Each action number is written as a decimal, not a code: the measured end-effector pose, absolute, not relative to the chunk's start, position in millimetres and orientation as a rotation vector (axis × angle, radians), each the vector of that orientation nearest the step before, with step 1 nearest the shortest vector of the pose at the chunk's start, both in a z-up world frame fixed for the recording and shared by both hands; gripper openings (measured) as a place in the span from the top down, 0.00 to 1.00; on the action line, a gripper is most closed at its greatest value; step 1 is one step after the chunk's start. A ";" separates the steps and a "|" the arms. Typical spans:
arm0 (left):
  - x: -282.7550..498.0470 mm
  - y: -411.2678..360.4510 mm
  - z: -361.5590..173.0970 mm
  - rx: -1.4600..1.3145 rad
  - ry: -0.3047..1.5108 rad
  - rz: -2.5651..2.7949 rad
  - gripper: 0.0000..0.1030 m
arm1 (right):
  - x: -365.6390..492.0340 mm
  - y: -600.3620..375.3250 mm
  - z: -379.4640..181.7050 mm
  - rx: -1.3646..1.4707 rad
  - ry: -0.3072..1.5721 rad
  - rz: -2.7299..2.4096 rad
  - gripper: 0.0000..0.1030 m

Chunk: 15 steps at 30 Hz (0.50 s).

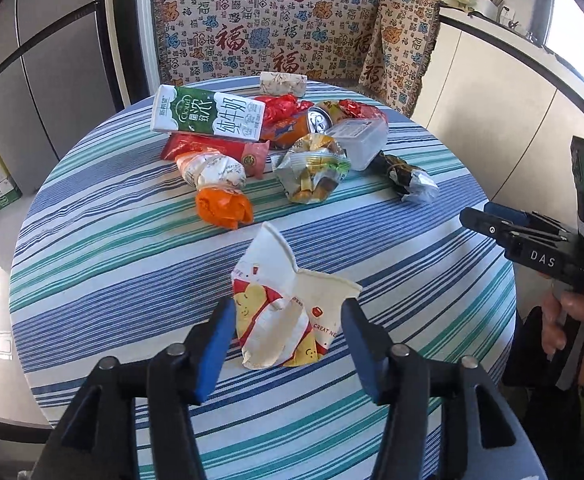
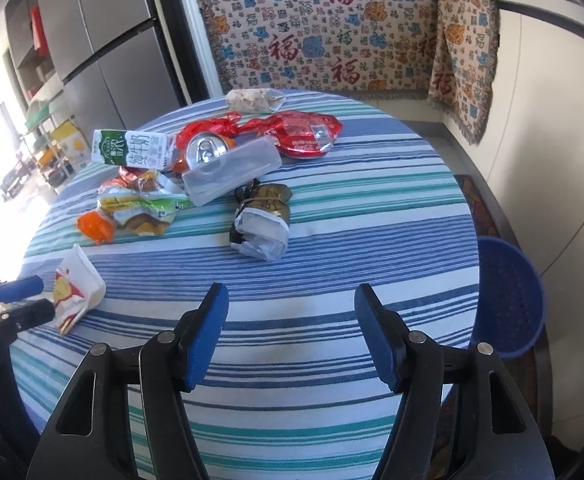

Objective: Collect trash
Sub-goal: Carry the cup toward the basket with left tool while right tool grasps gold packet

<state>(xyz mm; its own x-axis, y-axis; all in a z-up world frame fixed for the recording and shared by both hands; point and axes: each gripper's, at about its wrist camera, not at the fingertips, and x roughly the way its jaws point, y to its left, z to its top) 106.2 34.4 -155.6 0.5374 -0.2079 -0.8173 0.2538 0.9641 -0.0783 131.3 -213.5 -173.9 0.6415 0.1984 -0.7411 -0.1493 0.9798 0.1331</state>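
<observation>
Straddling a crumpled paper cup (image 1: 292, 312) with left gripper (image 1: 287, 344) fingers spread, pads apart from it; right gripper (image 2: 292, 336) released, nothing between its fingers.

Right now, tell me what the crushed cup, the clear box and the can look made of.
Crushed cup: printed paper, matte; it holds sharp creases and torn edges.
Clear box: translucent, slightly frosted plastic; the can shows faintly through it.
Can: metal, probably aluminium; shiny silver top with a pull tab.
</observation>
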 end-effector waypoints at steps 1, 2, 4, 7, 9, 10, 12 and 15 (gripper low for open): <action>106.3 34.2 -157.6 0.063 0.966 -0.278 0.38 | 130.6 -214.0 -173.6 0.062 0.850 0.198 0.32; 106.5 34.5 -159.6 0.076 0.964 -0.280 0.38 | 130.2 -214.2 -173.6 0.061 0.850 0.200 0.31; 107.4 38.6 -161.8 0.091 0.964 -0.267 0.38 | 129.3 -213.8 -173.6 0.057 0.852 0.203 0.31; 111.2 52.1 -161.8 0.053 0.956 -0.270 0.38 | 129.6 -212.7 -172.9 0.060 0.862 0.208 0.31; 115.4 59.2 -162.8 0.014 0.954 -0.310 0.38 | 132.7 -211.4 -171.3 0.063 0.860 0.218 0.31; 120.1 61.6 -166.1 -0.009 0.967 -0.340 0.38 | 135.9 -210.6 -170.0 0.063 0.859 0.222 0.31; 126.6 62.6 -172.7 -0.041 0.996 -0.386 0.38 | 144.4 -210.4 -166.8 0.074 0.856 0.229 0.31; 133.3 60.8 -179.3 -0.068 1.014 -0.411 0.43 | 168.0 -204.4 -169.1 0.057 0.909 0.250 0.26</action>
<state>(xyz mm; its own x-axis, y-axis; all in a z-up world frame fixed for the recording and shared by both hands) 133.3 60.8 -179.3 0.4592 -0.3647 -0.8100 0.3027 0.9215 -0.2433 168.0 -204.4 -169.1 0.5878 0.2386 -0.7730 -0.1907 0.9695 0.1543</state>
